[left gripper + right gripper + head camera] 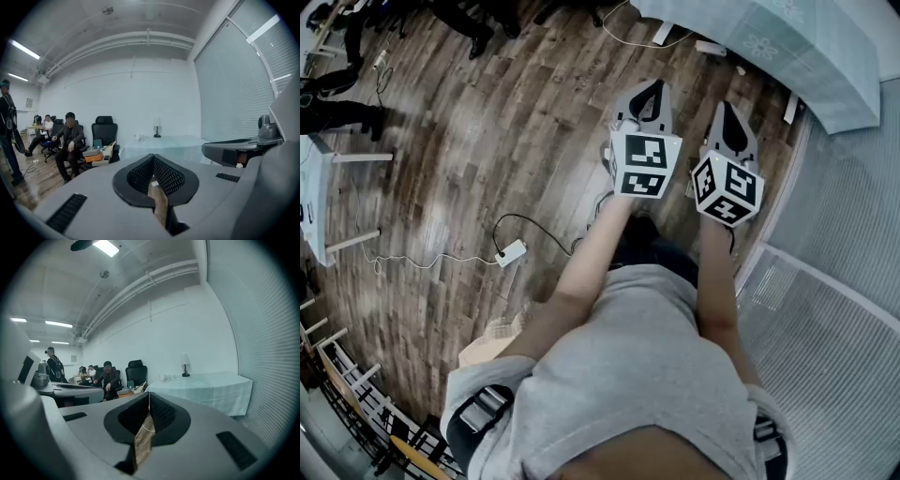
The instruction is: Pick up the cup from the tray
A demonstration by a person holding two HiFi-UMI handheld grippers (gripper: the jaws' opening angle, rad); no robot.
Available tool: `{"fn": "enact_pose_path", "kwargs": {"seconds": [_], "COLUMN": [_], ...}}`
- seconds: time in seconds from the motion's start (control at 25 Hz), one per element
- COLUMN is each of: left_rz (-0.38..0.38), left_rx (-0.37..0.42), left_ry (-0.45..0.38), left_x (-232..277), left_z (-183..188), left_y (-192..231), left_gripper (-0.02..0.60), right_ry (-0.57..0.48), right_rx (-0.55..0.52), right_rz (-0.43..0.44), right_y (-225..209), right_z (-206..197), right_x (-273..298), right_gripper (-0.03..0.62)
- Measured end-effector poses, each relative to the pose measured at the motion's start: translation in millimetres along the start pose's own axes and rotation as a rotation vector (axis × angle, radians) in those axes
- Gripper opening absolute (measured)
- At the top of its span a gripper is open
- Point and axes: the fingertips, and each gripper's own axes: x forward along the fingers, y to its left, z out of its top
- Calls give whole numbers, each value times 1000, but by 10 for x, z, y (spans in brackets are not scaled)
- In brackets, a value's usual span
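Both tongs are pressed together with nothing between them: the left gripper point(153, 164) and the right gripper point(150, 401) are held side by side over the wooden floor point(487, 141). A small white thing point(164, 377) stands on the far table point(220, 385), just left of the lamp point(185, 364). It may be the cup, but it is too small to tell, and I can make out no tray. I judge a cup to be light, stiff, smooth and breakable, so the hold should go across its wall below the rim, gently.

Head view looks steeply down past the left tool point(649, 91) and right tool point(727, 114) to the floor point(469, 169); both tool views face nearly level, sharing the distant bench point(164, 143).
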Motion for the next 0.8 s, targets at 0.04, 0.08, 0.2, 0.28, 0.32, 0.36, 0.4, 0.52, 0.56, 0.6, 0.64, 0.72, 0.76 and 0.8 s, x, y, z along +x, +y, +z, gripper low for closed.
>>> {"fn": "enact_pose_path", "kwargs": {"seconds": [0.04, 0.08, 0.2, 0.28, 0.32, 0.36, 0.4, 0.52, 0.56, 0.6, 0.64, 0.72, 0.76, 0.8], "left_rz": [0, -2, -7, -9, -11, -13, -14, -18, -18, -18, -18, -17, -16, -16], "left_rx": [2, 4, 6, 5, 4, 4, 4, 9, 11, 12, 12, 12, 13, 13], "left_ry": [-2, -3, 5, 10, 10, 10, 10, 6, 5, 5, 5, 6, 7, 8], "left_x": [3, 9, 57, 110, 143, 176, 207, 276, 299, 325, 352, 393, 407, 421], "left_z": [7, 12, -3, -10, -5, 3, 13, 36, 39, 40, 39, 32, 28, 27], "left_y": [-4, -15, -63, -104, -129, -157, -189, -296, -330, -364, -398, -459, -483, -503], "left_gripper": [3, 3, 3, 3, 3, 3, 3, 3, 3, 3, 3, 3, 3, 3], "right_ry": [-2, -5, -9, -3, -1, 0, -1, -3, -3, -3, -3, -3, -2, 0], "right_rx": [-3, -6, -6, -3, -2, -1, 0, 1, 5, 8, 11, 11, 9, 7], "right_rz": [-1, -1, 4, 6, 5, 4, 2, 1, 1, 2, 2, 4, 5, 6], "right_y": [-7, -18, -61, -107, -139, -174, -211, -326, -366, -410, -456, -538, -568, -592], "right_z": [3, 7, 6, -8, -13, -15, -13, -6, -6, -9, -12, -23, -29, -33], "right_x": [-3, -4, 18, 53, 72, 91, 106, 125, 128, 129, 128, 120, 118, 121], "right_gripper": [8, 8, 9, 9, 9, 9, 9, 9, 9, 9, 9, 9, 9, 9]}}
